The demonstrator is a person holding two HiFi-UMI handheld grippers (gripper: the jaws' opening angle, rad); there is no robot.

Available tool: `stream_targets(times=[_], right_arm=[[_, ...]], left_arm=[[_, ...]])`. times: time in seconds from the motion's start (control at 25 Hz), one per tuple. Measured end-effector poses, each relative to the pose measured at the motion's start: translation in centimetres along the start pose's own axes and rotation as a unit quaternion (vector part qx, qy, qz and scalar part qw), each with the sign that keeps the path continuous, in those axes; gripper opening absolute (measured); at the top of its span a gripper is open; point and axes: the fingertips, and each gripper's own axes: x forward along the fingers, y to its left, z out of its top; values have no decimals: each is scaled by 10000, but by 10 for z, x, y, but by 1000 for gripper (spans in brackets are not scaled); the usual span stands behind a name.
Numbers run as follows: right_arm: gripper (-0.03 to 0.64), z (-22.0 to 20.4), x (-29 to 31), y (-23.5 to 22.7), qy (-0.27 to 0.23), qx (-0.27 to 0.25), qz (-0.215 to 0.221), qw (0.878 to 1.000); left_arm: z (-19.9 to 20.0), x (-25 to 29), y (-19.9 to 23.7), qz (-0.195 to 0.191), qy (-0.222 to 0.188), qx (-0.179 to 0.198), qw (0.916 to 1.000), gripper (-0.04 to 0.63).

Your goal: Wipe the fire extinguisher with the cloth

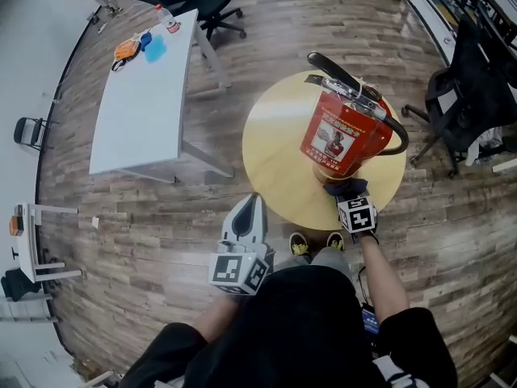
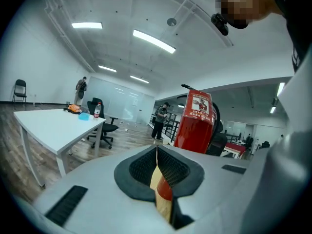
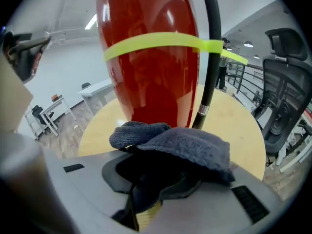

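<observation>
Right tongs [image 1: 347, 194] clamping cloth [image 3: 187, 145], fire extinguisher [image 1: 343, 134] on round table [image 1: 275, 156], plank floor [image 1: 258, 23]

Grey-white left tool [image 1: 252, 200], right tool [image 1: 347, 192]; black pads [image 2: 168, 168]; marker cubes [image 1: 239, 272]. Black short-sleeved shirt [image 1: 299, 330]; yellow shoes [image 1: 299, 244].

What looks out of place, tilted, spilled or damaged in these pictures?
Nothing looks spilled or damaged. The fire extinguisher stands on the round table, with the dark cloth clamped in the right gripper near its base. The left gripper is shut and empty.
</observation>
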Motion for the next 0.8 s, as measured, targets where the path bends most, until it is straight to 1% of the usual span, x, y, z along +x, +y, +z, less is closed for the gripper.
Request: stream_targets(times=[0.16, 0.24, 0.28, 0.36, 0.44, 0.52, 0.56, 0.6, 0.64, 0.68, 0.76, 0.8], right_arm=[[101, -6, 4, 1, 101, 464, -51, 9989], [101, 0, 0, 8, 181, 626, 56, 9979], [101, 9, -9, 15, 139, 700, 149, 9973], [100, 40, -39, 32, -121, 815, 367, 9959], [100, 82, -77, 50, -506, 802, 599, 9937], [100, 132, -121, 70, -975, 765, 923, 9880], [100, 158, -144, 79, -1225, 808, 1141, 9826], [100, 183, -167, 87, -1466, 935, 1397, 9748], [100, 206, -189, 92, -1689, 1166, 1690, 9640], [100, 226, -209, 96, -1891, 1477, 2009, 9498], [100, 257, -241, 98, -2237, 2169, 2631, 9131], [100, 268, -252, 95, -2375, 2531, 2915, 8914]], left_arm=[[-4, -4, 4, 2, -22, 7, 10000, 25], [-6, -5, 3, -38, -36, 8, 10000, 25], [-6, -6, 2, -57, -47, -1, 10000, 25], [-5, -6, -1, -100, -75, -33, 9999, 25], [-4, -5, -5, -154, -105, -74, 9998, 25], [-3, -4, -9, -216, -140, -94, 9996, 25], [-2, -5, -11, -238, -154, -104, 9995, 25], [-2, -5, -13, -254, -164, -117, 9995, 25], [-1, -6, -14, -271, -178, -131, 9994, 25], [-1, -7, -14, -291, -199, -141, 9993, 25], [1, -9, -14, -315, -247, -162, 9991, 25], [1, -9, -14, -313, -265, -172, 9990, 25]])
